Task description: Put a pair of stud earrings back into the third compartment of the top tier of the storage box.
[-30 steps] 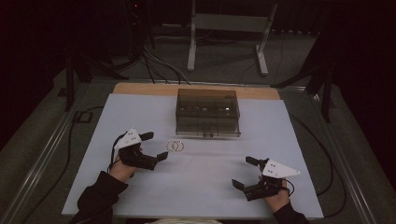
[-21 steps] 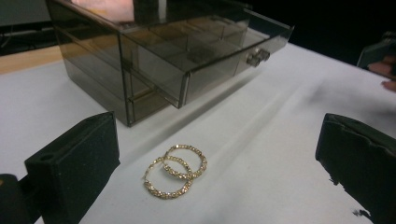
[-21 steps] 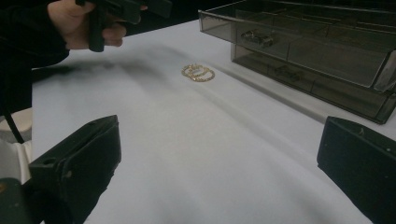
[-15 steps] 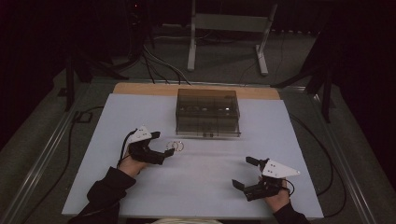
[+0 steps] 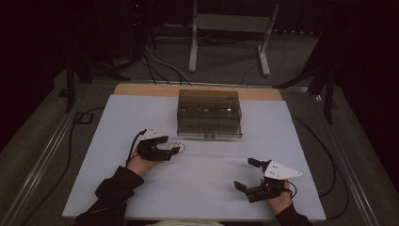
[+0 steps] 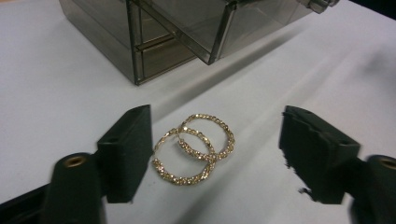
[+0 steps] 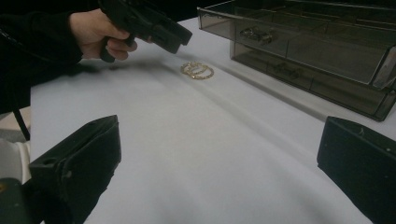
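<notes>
Two gold hoop earrings (image 6: 194, 148) lie overlapped on the white table, also seen as a small glint (image 5: 179, 146) in the high view and farther off (image 7: 197, 70) in the right gripper view. My left gripper (image 5: 172, 150) hovers right at them, open, its jaws either side of the pair (image 6: 215, 158) without touching. A smoky clear drawer box (image 5: 209, 113) stands just beyond the earrings, one drawer pulled slightly out (image 6: 187, 23). My right gripper (image 5: 246, 174) is open near the front right of the table, nothing between its jaws (image 7: 217, 172).
The white tabletop (image 5: 202, 188) spreads between the two hands. The box (image 7: 303, 51) holds small jewellery in its compartments. A wooden strip (image 5: 141, 89) edges the far side. Cables (image 5: 160, 66) and a metal stand (image 5: 226, 28) sit on the floor behind.
My left gripper has moved right and forward to the earrings, and its jaws now flank them. The right gripper has stayed put.
</notes>
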